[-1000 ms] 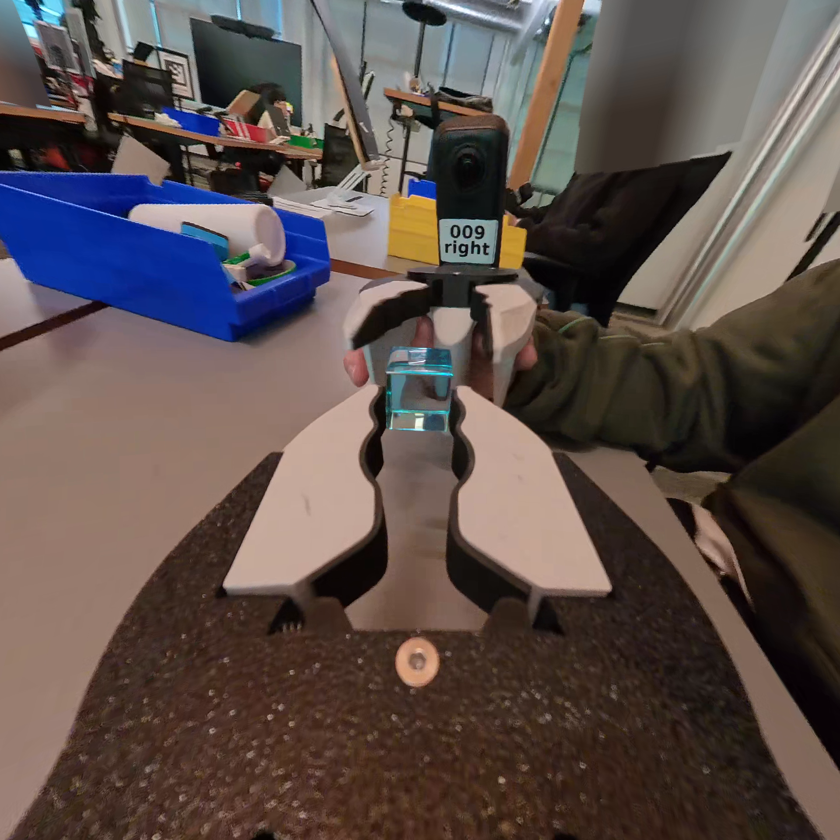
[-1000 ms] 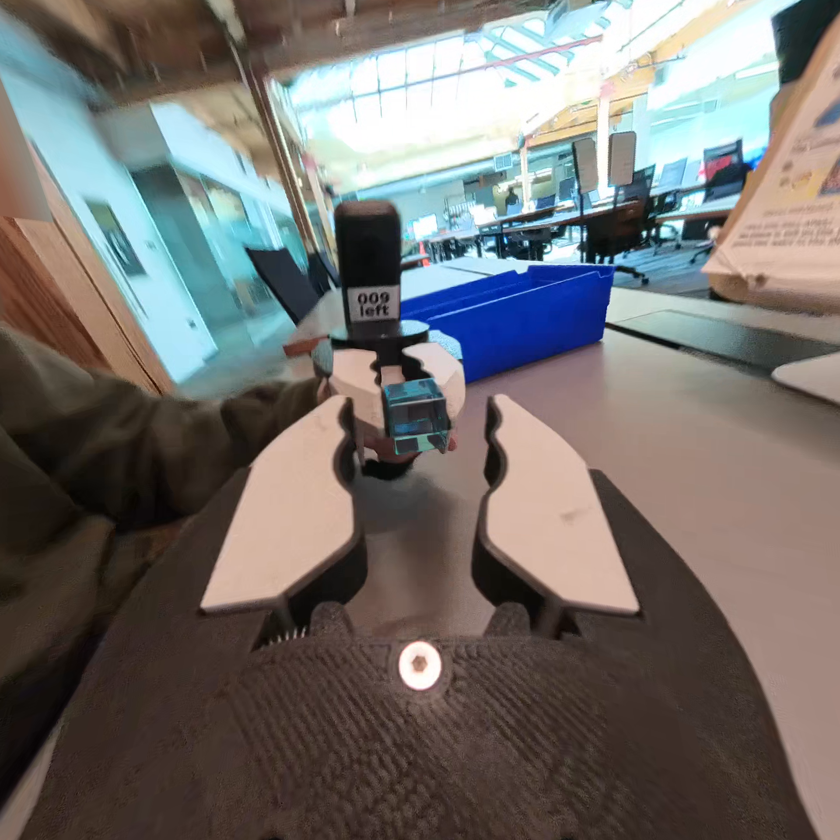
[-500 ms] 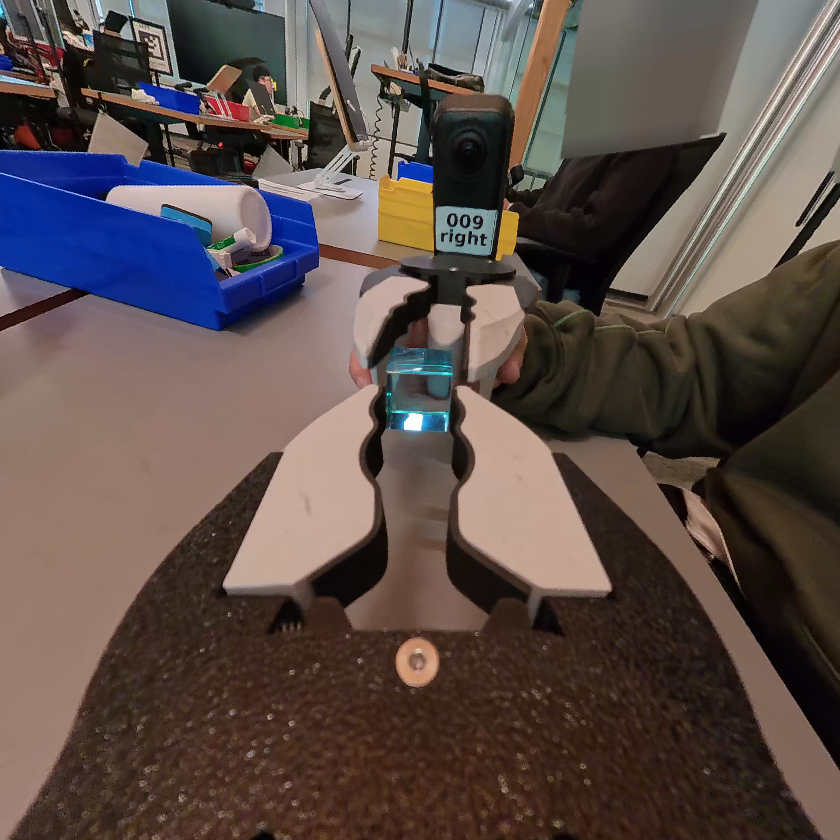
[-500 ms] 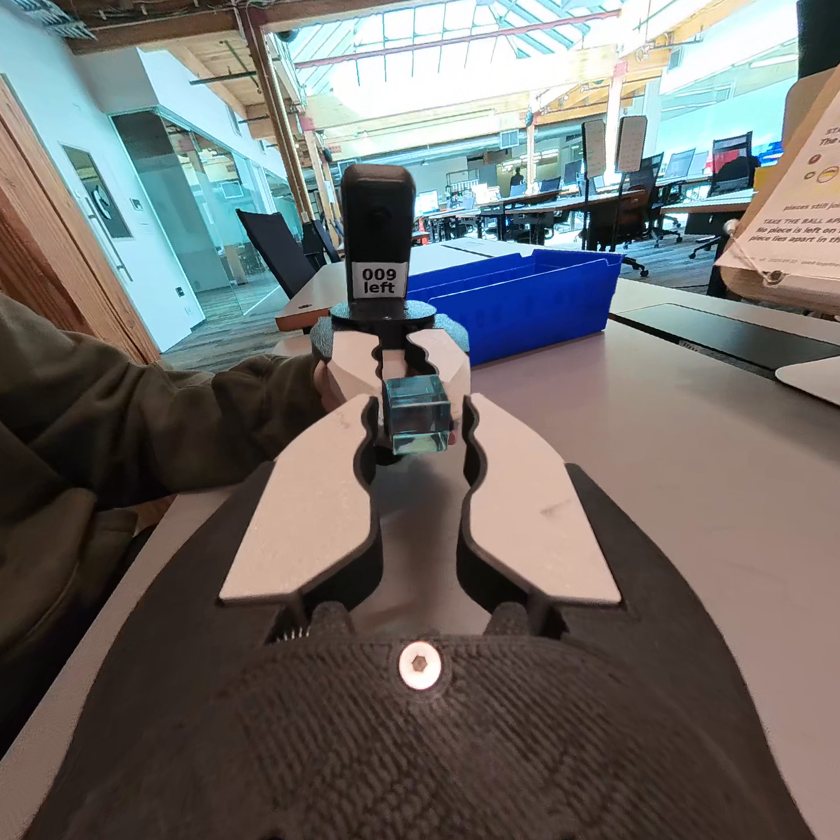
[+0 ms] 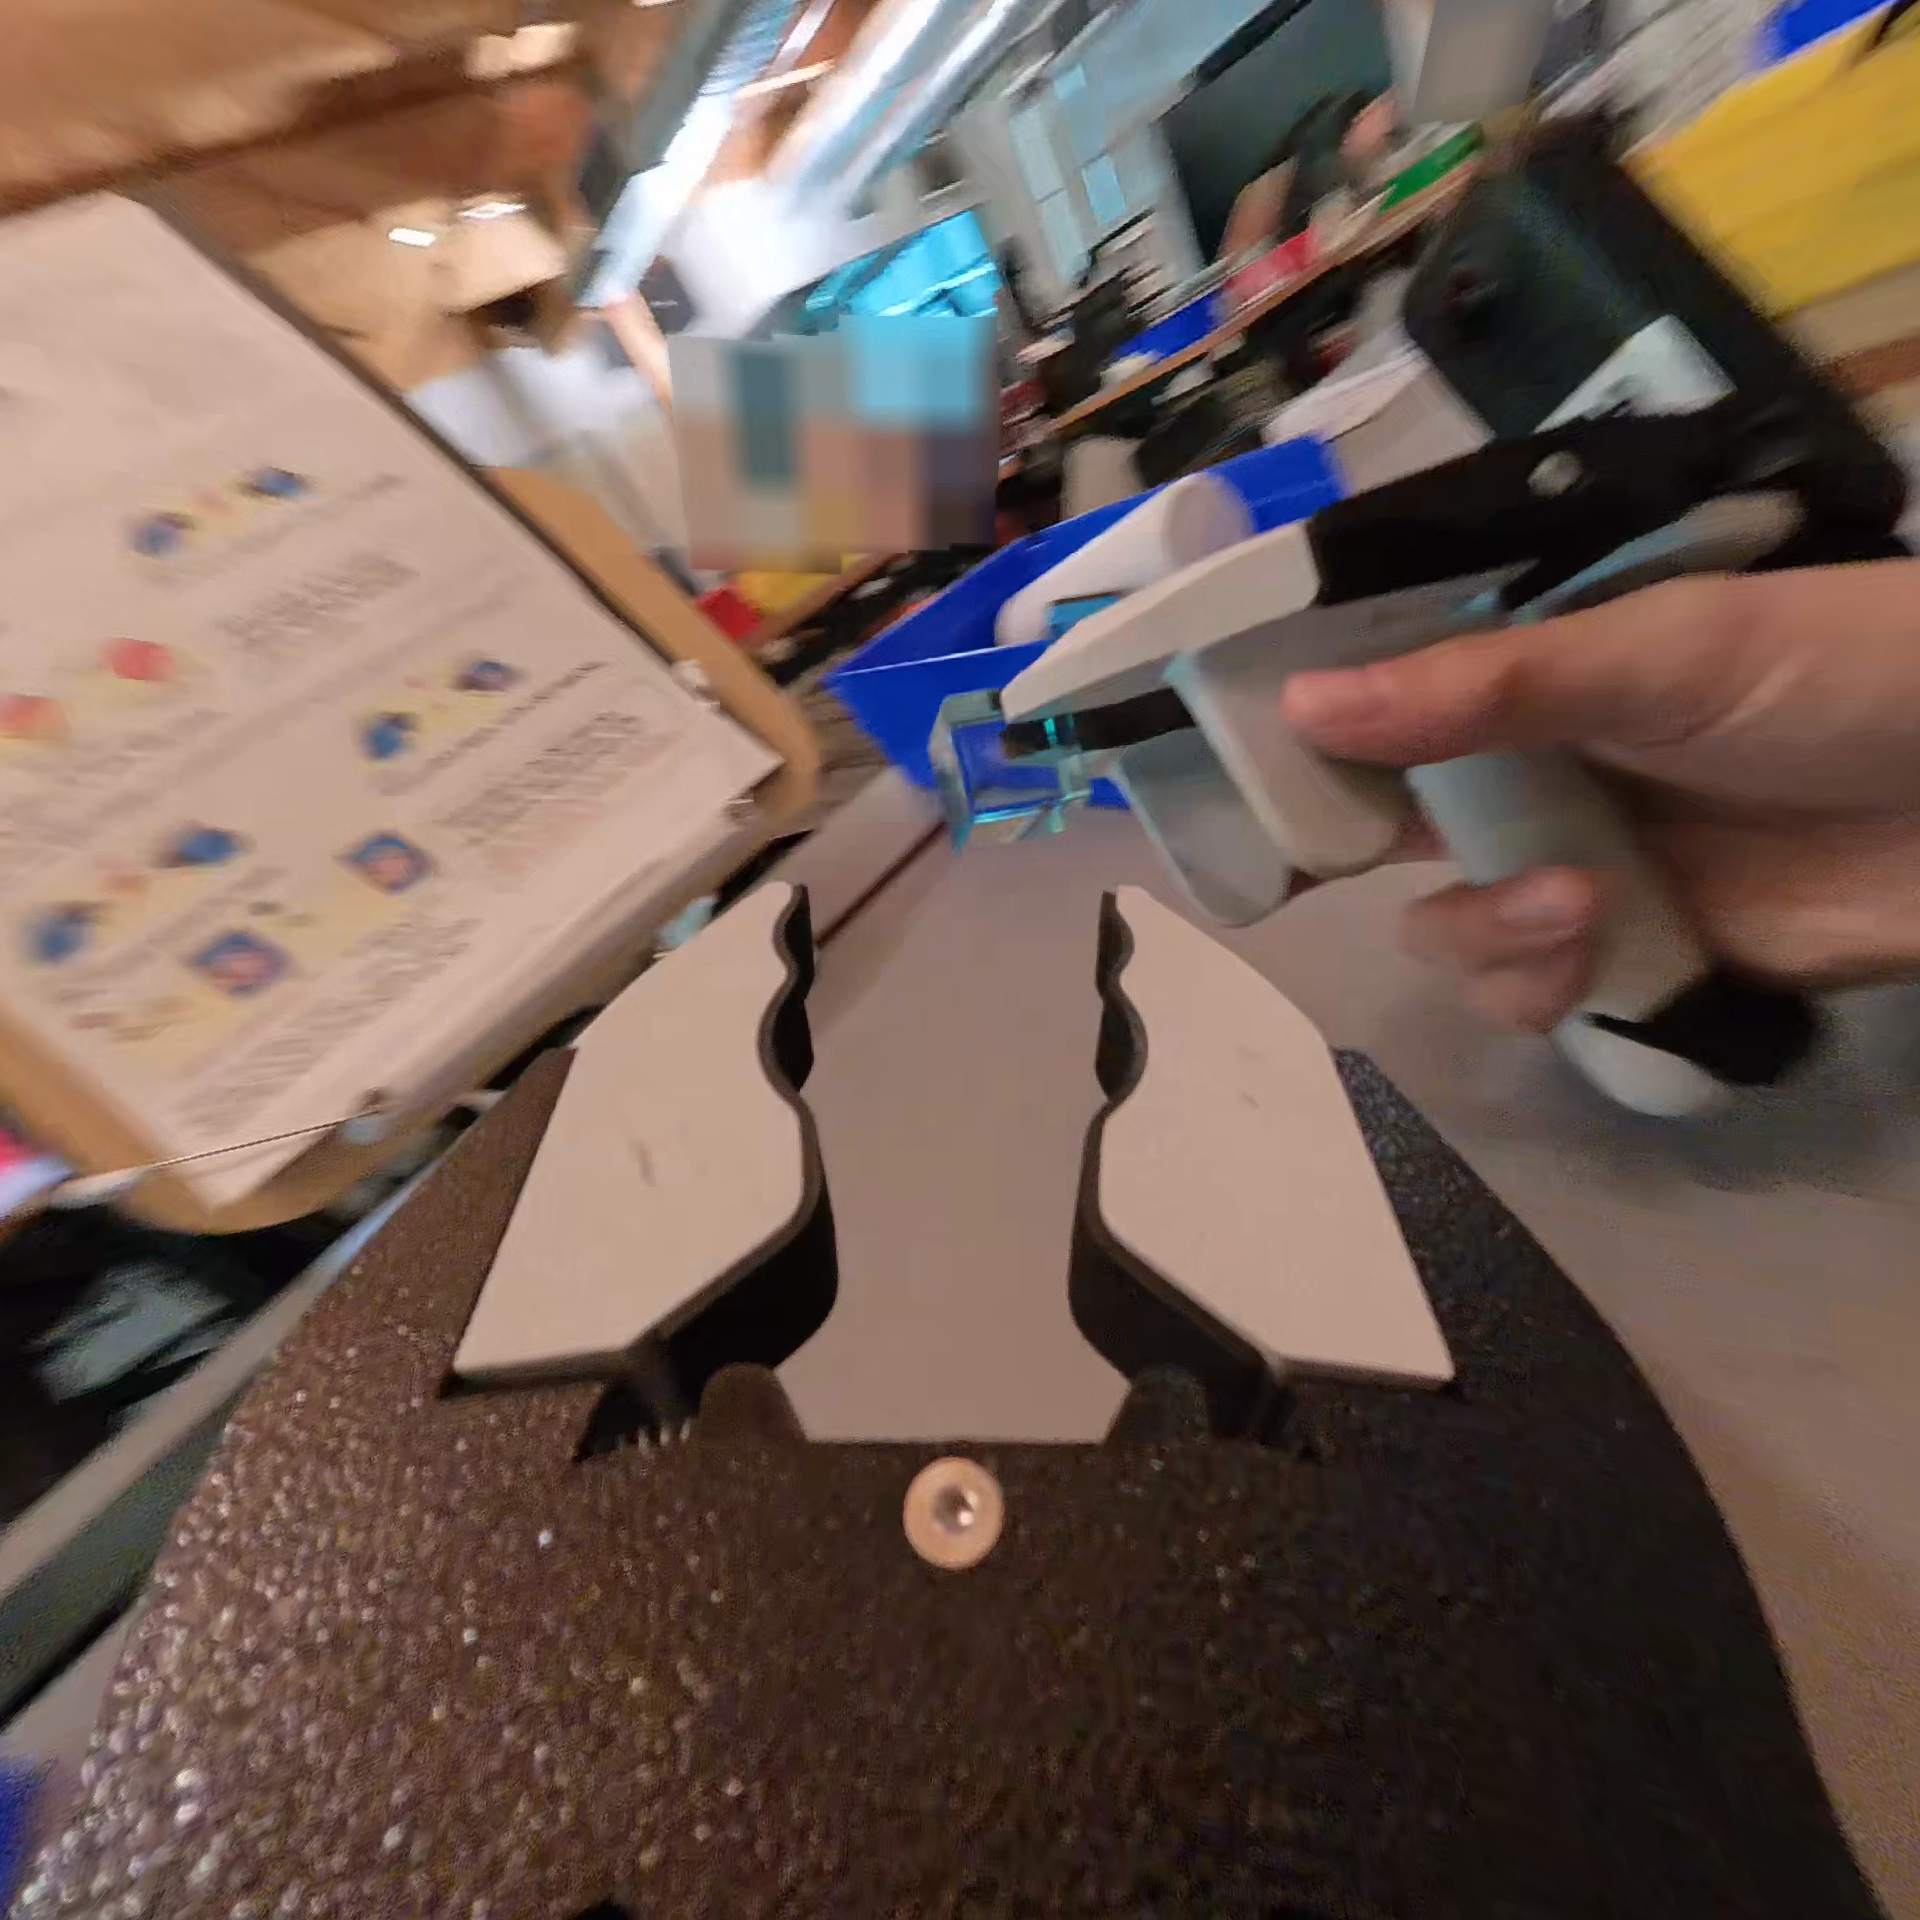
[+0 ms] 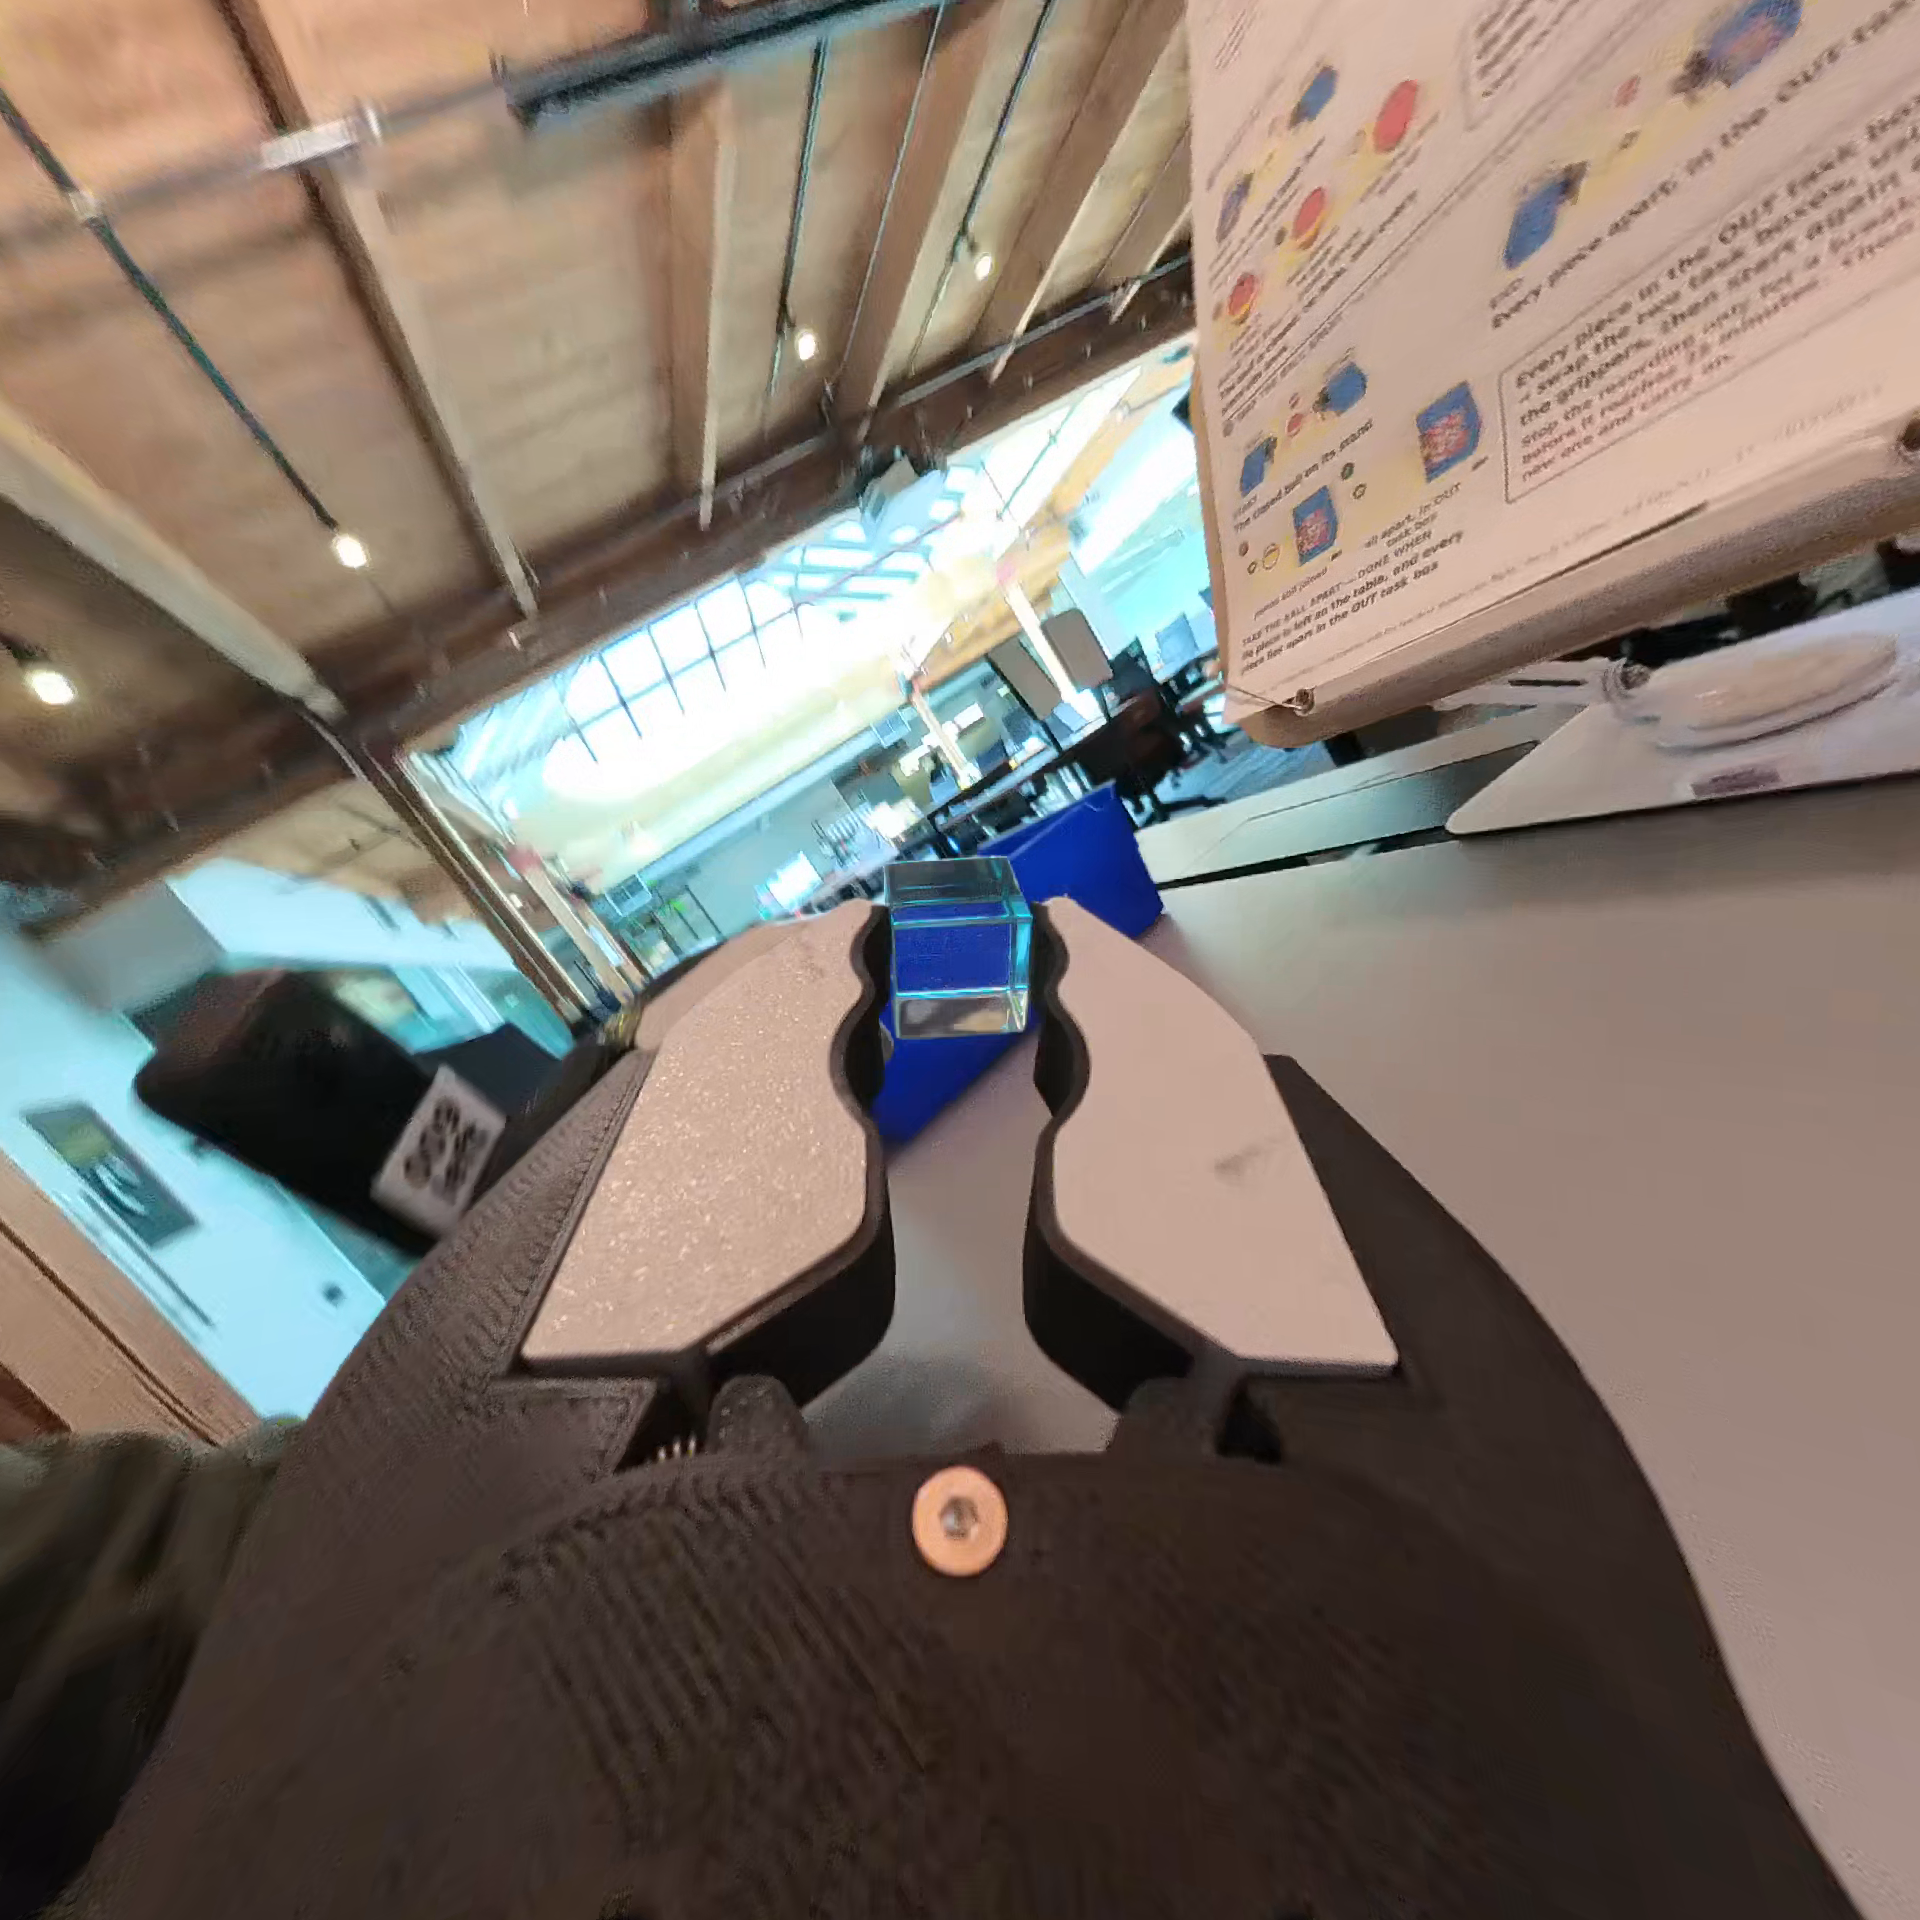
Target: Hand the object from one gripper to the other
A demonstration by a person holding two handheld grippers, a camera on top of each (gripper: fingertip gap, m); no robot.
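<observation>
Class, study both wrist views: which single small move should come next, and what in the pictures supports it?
Probably draw the right tongs clear with the clear cube. They are shut on it at their tips, while the left tongs stand open and empty, so the handover looks complete.

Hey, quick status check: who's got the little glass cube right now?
Right tongs shut on the clear cube. Left tongs open, empty. Cube held above the grey table. Nothing in the way.

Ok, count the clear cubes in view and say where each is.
1. The clear cube is clamped at the tips of the right gripper, in the air above the table; the left gripper is open and empty.
</observation>
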